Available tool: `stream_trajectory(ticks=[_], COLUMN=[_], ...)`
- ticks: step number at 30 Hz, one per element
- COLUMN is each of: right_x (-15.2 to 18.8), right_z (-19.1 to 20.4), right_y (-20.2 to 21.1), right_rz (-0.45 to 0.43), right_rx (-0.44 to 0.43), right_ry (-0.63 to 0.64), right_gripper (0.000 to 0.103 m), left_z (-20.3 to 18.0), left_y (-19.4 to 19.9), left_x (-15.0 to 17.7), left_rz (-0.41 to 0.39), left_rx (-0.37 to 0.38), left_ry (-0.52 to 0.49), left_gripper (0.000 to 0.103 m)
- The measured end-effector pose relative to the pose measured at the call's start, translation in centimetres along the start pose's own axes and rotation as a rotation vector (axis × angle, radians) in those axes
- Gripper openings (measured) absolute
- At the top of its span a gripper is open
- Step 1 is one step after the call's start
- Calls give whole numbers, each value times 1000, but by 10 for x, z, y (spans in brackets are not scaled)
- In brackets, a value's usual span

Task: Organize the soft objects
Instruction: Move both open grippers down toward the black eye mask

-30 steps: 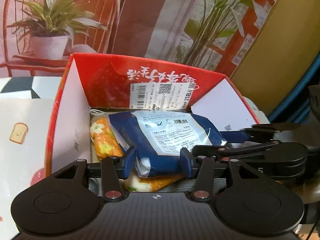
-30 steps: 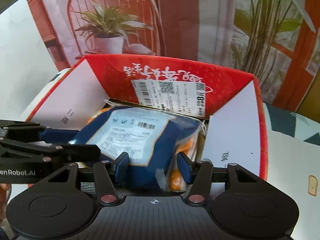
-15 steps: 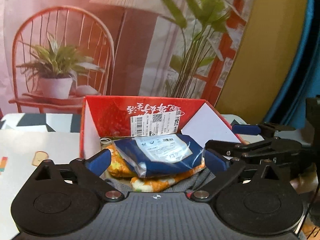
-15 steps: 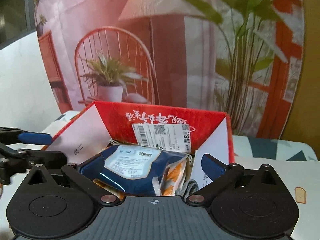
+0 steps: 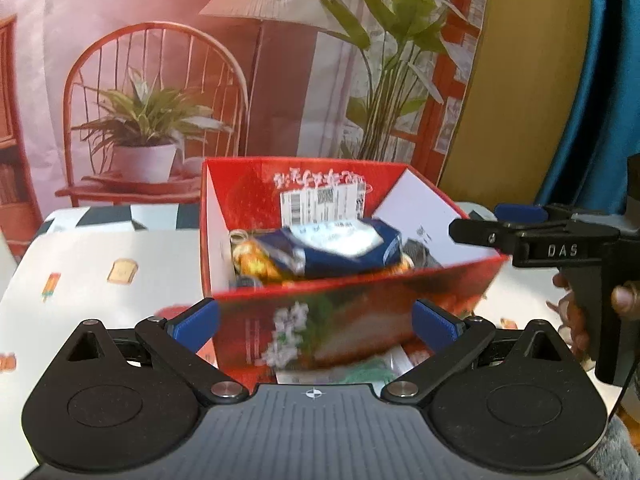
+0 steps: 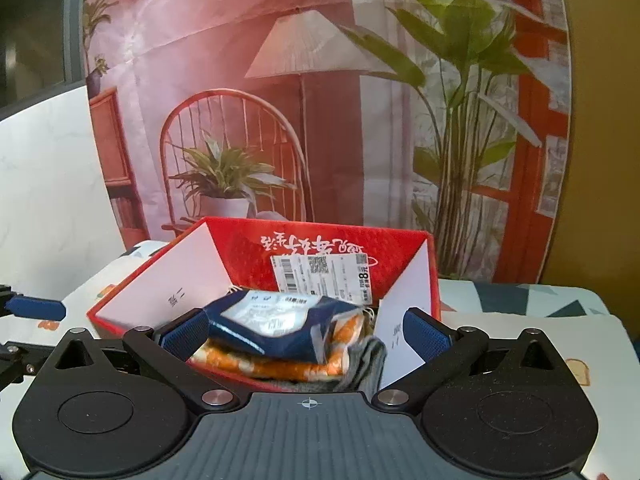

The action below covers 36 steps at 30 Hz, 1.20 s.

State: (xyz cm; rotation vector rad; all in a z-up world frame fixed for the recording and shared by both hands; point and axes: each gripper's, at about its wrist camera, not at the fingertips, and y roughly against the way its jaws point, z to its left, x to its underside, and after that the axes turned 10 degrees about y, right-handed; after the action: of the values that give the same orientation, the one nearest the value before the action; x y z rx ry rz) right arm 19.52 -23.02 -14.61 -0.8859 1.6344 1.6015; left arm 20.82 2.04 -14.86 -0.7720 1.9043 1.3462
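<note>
A red cardboard box [image 5: 304, 184] stands open on the table; it also shows in the right wrist view [image 6: 248, 252]. Inside lies a dark blue packet with a white label [image 5: 340, 248] [image 6: 276, 320] on top of an orange patterned cloth [image 5: 256, 260] [image 6: 280, 364], with a grey cloth [image 6: 368, 364] beside it. My left gripper [image 5: 316, 320] is open and empty, in front of the box's near wall. My right gripper [image 6: 306, 334] is open and empty, just in front of the box; it appears at the right of the left wrist view [image 5: 520, 232].
The table [image 5: 100, 264] has a white cloth printed with small toast and ice-lolly pictures. A printed backdrop of a chair, lamp and plants [image 6: 280, 120] hangs behind the box. A white wall panel [image 6: 44, 184] stands at the left.
Both grippers opened, let go of the blue packet in the box, and pulled back and up away from it.
</note>
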Motion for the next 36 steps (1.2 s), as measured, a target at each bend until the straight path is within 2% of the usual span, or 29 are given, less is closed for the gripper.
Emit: stream_trajectory(ticks=[10, 11, 14, 24, 32, 36], right_x=[37, 41, 58, 116, 138, 143], right_z=[20, 23, 31, 57, 67, 68], right_y=[46, 50, 62, 97, 119, 124], right_rz=[-22, -18, 2, 62, 64, 62], right_rx=[-11, -15, -28, -41, 7, 36], right_ry=[0, 3, 4, 14, -12, 17], right_gripper=[103, 103, 103, 103, 103, 103], left_z=[-5, -5, -6, -16, -22, -25], left_y=[28, 29, 34, 54, 62, 57], left_x=[54, 60, 77, 121, 137, 142], left_rz=[42, 73, 93, 101, 115, 134], left_rx=[6, 2, -3, -42, -43, -42], left_ry=[25, 40, 55, 53, 50, 43], left_gripper=[103, 103, 103, 103, 103, 103])
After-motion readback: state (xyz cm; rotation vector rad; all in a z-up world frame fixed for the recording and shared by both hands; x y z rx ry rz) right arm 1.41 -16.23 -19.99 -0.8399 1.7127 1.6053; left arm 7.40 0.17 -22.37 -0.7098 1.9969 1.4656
